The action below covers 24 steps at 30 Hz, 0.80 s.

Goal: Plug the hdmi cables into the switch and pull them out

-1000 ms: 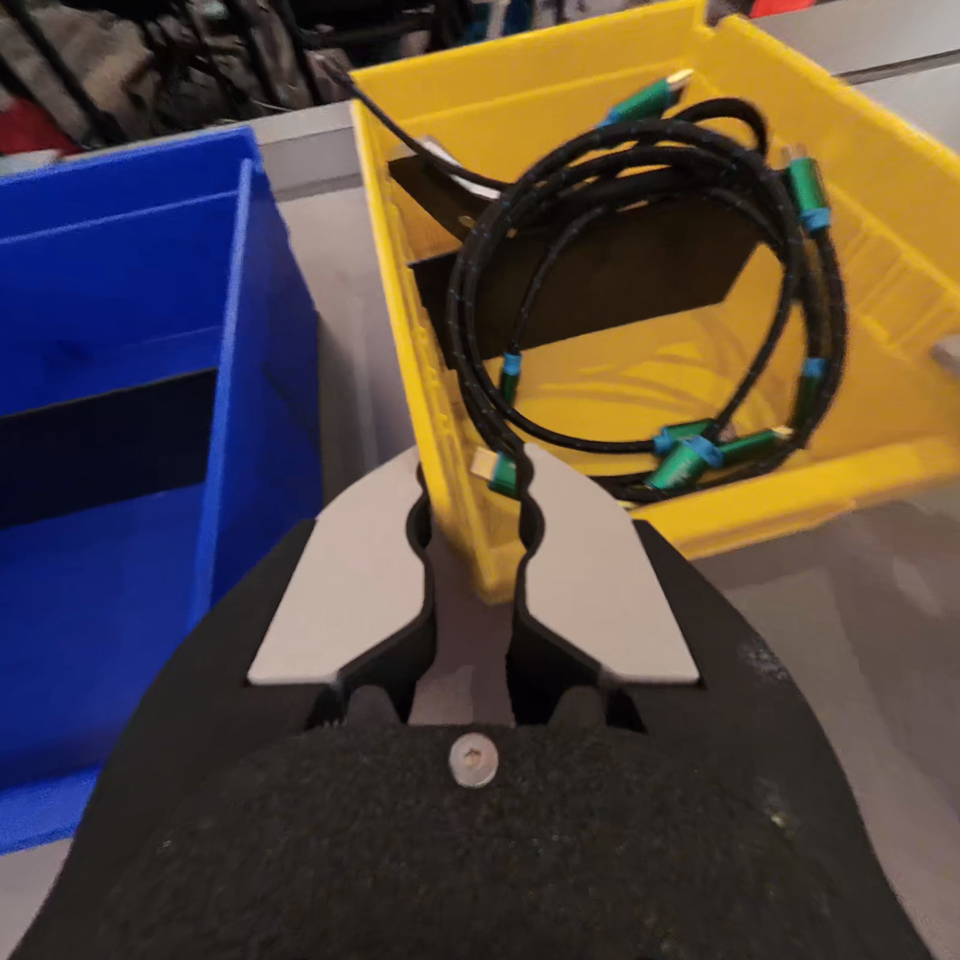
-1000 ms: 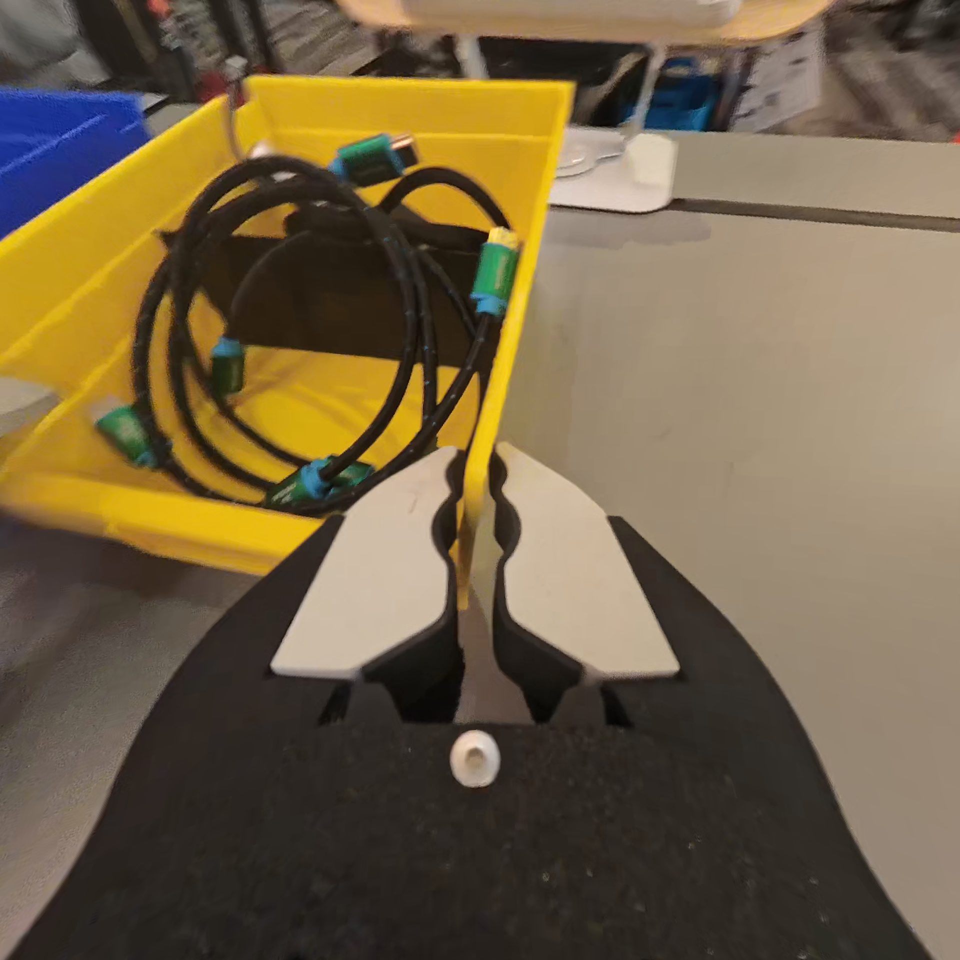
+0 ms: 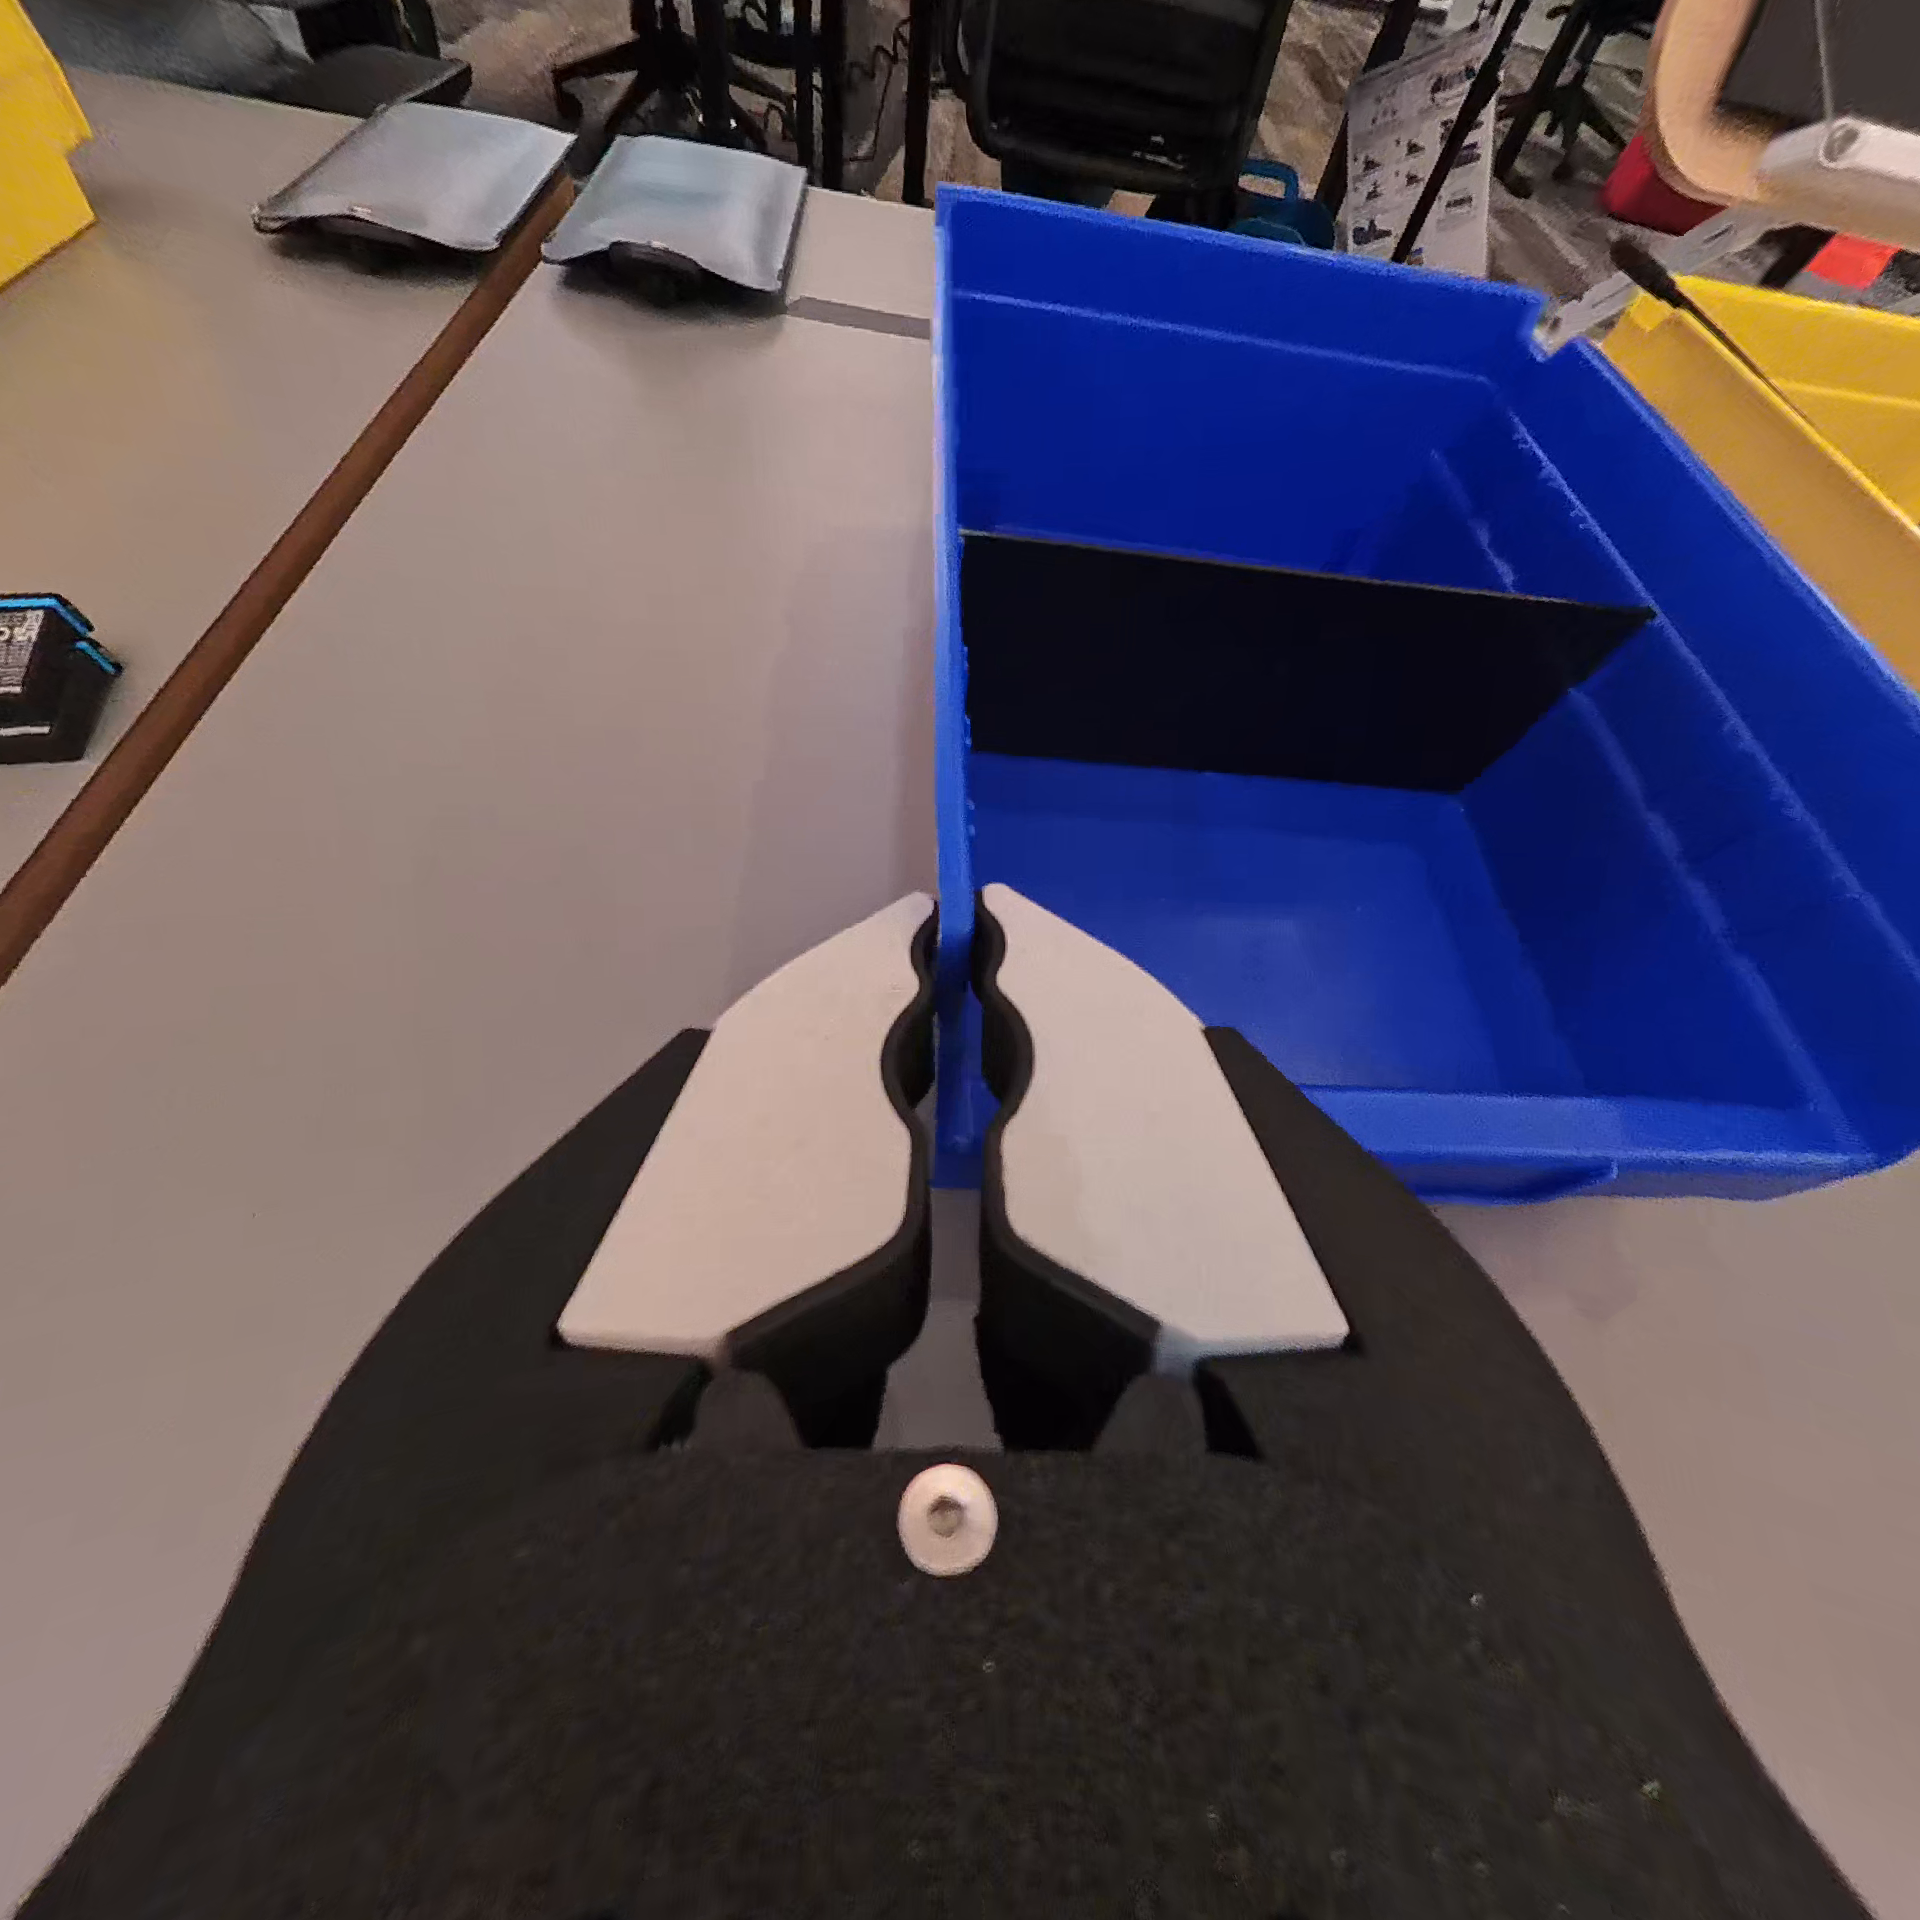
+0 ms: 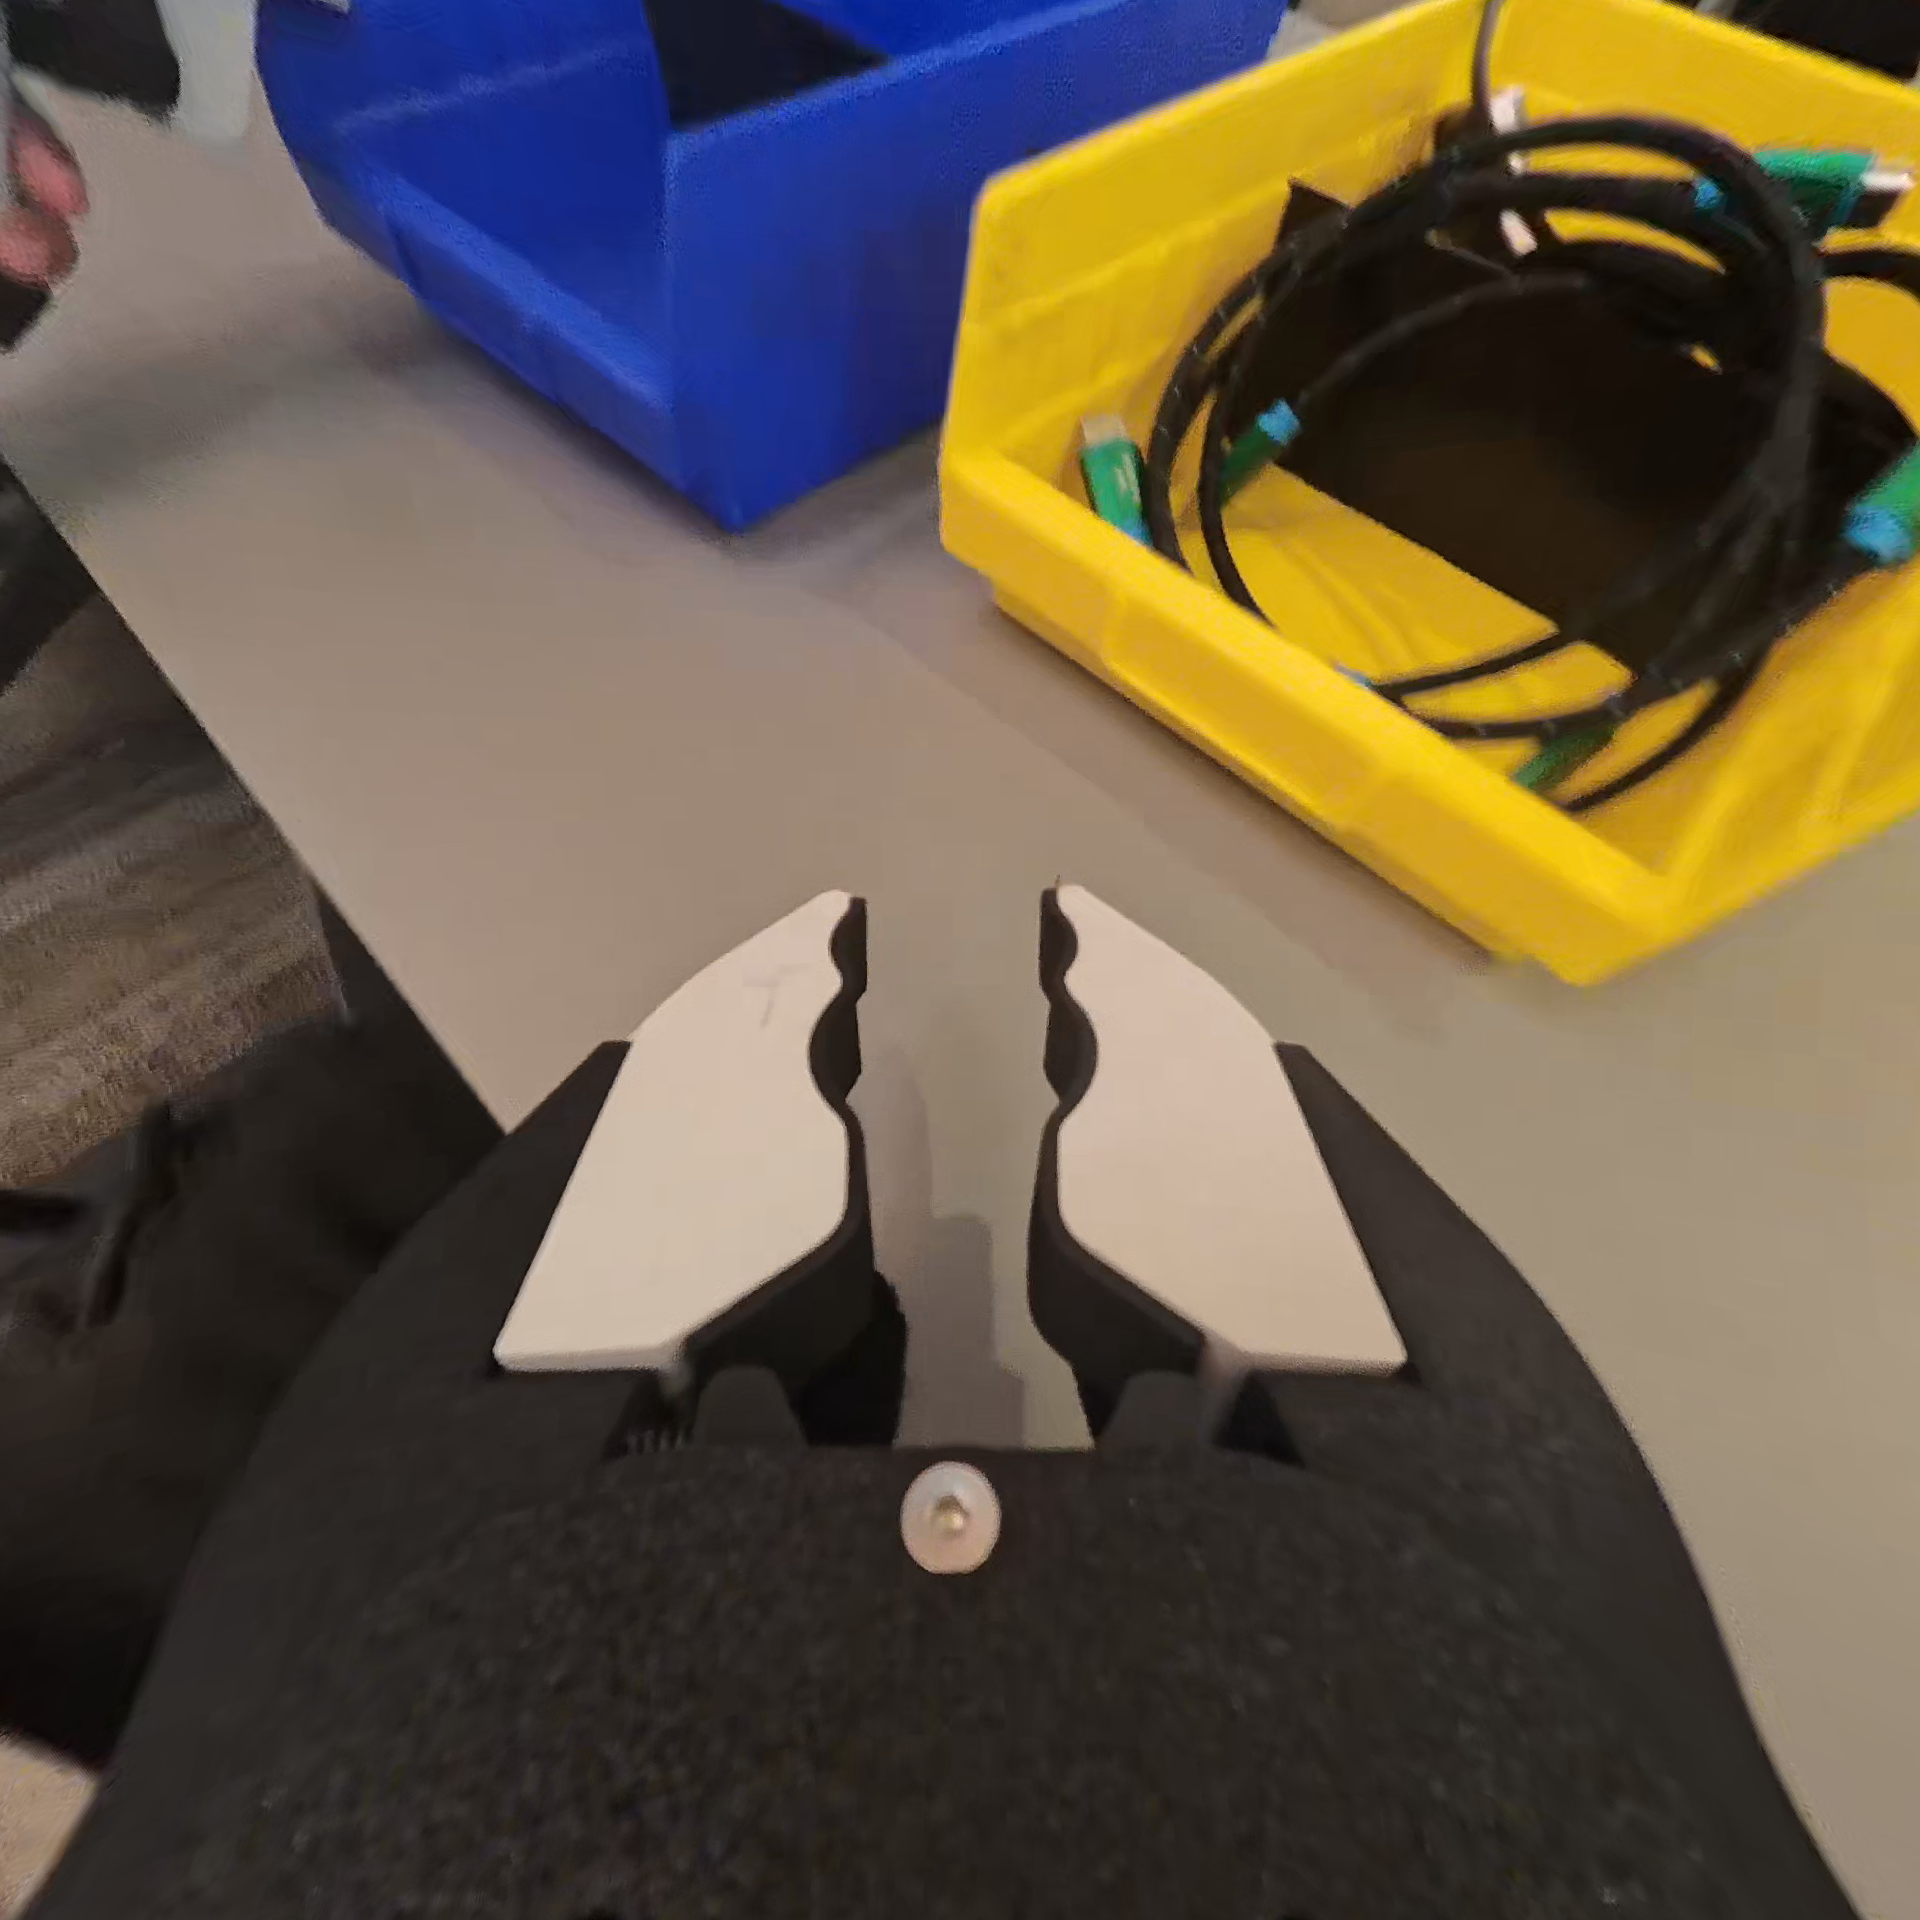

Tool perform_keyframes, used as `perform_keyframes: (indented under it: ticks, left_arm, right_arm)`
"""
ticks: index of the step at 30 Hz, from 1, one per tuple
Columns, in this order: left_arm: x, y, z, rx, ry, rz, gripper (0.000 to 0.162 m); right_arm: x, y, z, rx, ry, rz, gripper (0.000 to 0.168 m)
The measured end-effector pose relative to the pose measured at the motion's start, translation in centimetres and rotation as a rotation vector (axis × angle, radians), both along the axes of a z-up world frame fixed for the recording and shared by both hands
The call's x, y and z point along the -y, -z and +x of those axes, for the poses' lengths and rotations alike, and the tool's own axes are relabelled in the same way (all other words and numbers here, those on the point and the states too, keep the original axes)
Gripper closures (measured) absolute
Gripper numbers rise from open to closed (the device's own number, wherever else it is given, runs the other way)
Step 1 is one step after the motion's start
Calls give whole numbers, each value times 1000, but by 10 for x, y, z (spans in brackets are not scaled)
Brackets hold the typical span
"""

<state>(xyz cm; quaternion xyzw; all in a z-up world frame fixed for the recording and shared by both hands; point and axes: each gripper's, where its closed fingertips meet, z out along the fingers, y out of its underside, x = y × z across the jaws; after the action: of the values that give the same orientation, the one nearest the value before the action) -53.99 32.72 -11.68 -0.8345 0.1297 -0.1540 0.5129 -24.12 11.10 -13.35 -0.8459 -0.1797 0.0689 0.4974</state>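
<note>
My left gripper (image 3: 957,902) is closed on the left wall of an empty blue bin (image 3: 1195,416), near its front corner, one finger inside and one outside. My right gripper (image 4: 954,904) is open and empty, above bare table in front of both bins. The black braided HDMI cables (image 4: 1621,156) lie coiled in a yellow bin (image 4: 1299,727) to its upper right, with green plugs (image 4: 1112,478) at their ends. A dark flat piece lies under the coil; I cannot tell whether it is the switch. The blue bin also shows in the right wrist view (image 4: 727,312), left of the yellow bin.
A black divider (image 3: 1247,665) crosses the blue bin. The yellow bin's edge (image 3: 1818,384) stands right of it. Two grey pouches (image 3: 416,177) and small black boxes (image 3: 42,675) lie to the far left, past a brown table seam (image 3: 260,582). The table edge (image 4: 312,779) runs at left. The gap from one gripper's tips to the other's is roughly 40 cm.
My left gripper has moved from the yellow bin's left wall to the blue bin's left wall and closed. My right gripper has let go of the yellow bin's right wall, opened and drawn back.
</note>
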Motion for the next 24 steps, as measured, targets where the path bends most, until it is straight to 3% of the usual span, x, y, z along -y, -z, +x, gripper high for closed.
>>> perform_keyframes:
  ticks: [2, 4, 8, 12, 13, 14, 15, 17, 20, 24]
  left_arm:
    - [17, 0, 2, -31, -15, 9, 159]
    - [35, 0, 1, -57, -43, 11, 159]
    - [70, 0, -3, -53, -88, -10, 159]
    - [91, 0, -5, -62, -97, 2, 159]
    - [94, 0, -5, -55, -99, 9, 158]
    - [96, 0, -3, -40, -93, 8, 158]
    - [98, 0, 0, -23, -85, 2, 158]
    - [101, -3, 1, -15, -87, 2, 157]
    - [105, -29, 4, -41, -99, 88, 157]
    - [109, -79, 17, -101, -132, 203, 157]
  right_arm:
    - [-26, -6, -23, -22, 22, 4, 136]
    - [-51, -4, -42, -49, 74, -36, 121]
    - [-81, -16, -90, -175, 99, -43, 131]
    - [-89, -25, -114, -159, 127, 25, 131]
    - [-92, -19, -114, -145, 149, 12, 134]
    - [-97, -10, -107, -110, 205, -13, 153]
    - [-101, -3, -107, -118, 215, -35, 161]
    - [-104, -3, -104, -124, 235, -58, 162]
    - [-106, -27, -101, -56, 234, 45, 164]
    - [-106, -71, -91, -138, 226, 75, 164]
